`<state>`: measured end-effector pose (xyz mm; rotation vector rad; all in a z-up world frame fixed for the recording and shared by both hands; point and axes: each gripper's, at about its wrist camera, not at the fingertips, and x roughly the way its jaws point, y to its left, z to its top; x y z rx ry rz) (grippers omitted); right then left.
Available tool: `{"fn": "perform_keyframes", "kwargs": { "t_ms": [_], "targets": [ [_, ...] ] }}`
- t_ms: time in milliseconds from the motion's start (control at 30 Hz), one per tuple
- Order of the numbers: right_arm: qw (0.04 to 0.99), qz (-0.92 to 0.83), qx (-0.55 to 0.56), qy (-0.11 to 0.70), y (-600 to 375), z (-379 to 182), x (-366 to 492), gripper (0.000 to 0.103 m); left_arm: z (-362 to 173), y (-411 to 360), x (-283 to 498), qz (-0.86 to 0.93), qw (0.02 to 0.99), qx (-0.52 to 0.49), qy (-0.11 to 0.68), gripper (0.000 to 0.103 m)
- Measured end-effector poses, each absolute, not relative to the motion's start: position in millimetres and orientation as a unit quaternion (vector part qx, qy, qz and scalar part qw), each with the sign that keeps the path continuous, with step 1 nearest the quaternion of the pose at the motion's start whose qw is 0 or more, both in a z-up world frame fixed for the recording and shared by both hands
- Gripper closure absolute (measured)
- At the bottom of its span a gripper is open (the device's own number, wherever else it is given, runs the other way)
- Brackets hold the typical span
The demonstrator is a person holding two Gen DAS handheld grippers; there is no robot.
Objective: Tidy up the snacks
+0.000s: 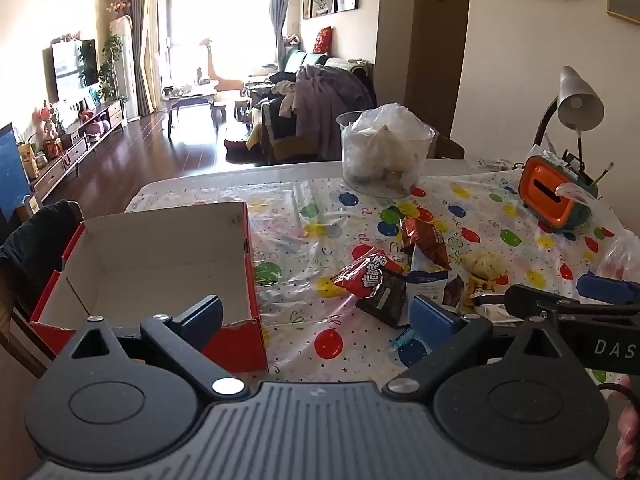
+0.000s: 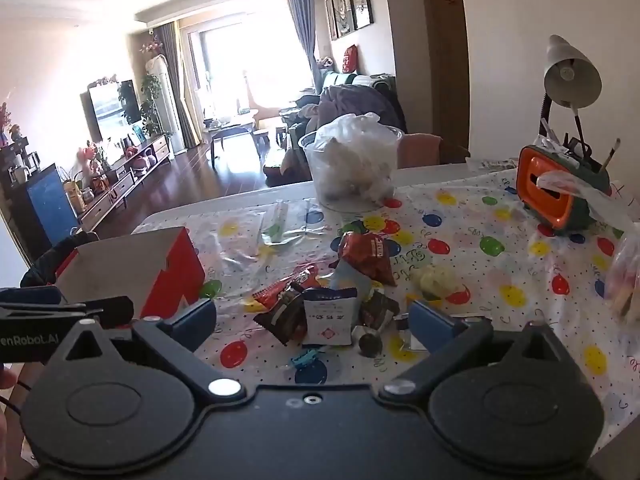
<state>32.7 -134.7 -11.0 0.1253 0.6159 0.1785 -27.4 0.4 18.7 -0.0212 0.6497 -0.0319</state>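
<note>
An empty red cardboard box (image 1: 160, 264) with its top open sits at the table's left edge; it also shows in the right wrist view (image 2: 176, 276). A loose pile of snack packets lies to its right: a red and black packet (image 1: 372, 280), a dark red bag (image 1: 424, 240), a white packet (image 2: 330, 316) and a pale round snack (image 1: 486, 264). My left gripper (image 1: 316, 316) is open and empty, low over the table between box and pile. My right gripper (image 2: 314, 324) is open and empty, its fingers on either side of the near end of the pile.
A clear plastic tub (image 1: 384, 156) stuffed with a white bag stands at the back of the table. An orange and green container (image 1: 556, 196) and a desk lamp (image 1: 576, 104) stand at the back right. A plastic bag (image 2: 624, 276) lies at the right edge.
</note>
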Motion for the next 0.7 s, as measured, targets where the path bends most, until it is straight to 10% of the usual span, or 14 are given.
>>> {"fn": "perform_keyframes", "kwargs": {
  "t_ms": [700],
  "targets": [
    [0.95,0.079,0.064,0.295,-130.0,-5.8,28.3,0.001,21.7,2.7,-28.7,-0.028,0.947,-0.008,0.32,0.003]
  ]
}}
